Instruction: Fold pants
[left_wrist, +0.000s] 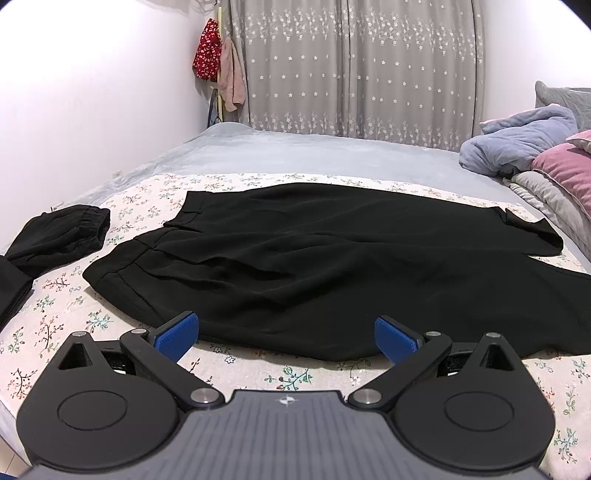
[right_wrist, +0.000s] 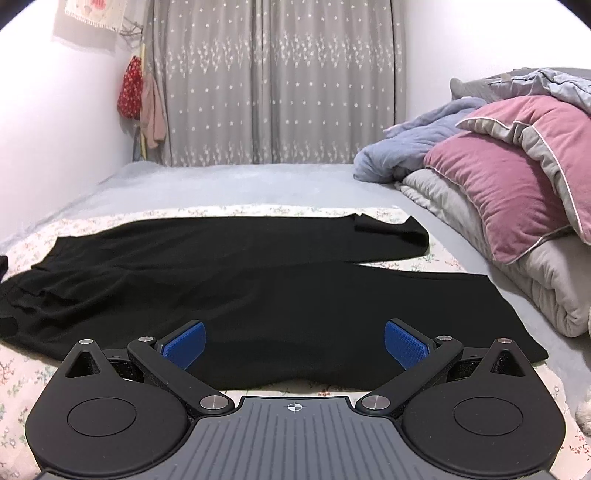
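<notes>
The black, thin-fabric pants (left_wrist: 314, 266) are lying spread flat on the floral bedsheet (left_wrist: 55, 325), legs parted. Both the left gripper (left_wrist: 286, 334) and right gripper (right_wrist: 294, 341) are hovering wide apart, empty (near hem). Pinching one slippery layer risks bunching.

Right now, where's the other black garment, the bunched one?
In the left wrist view, the bunched black garment lies far left on the floral sheet, beside the spread pants' waistband.
</notes>
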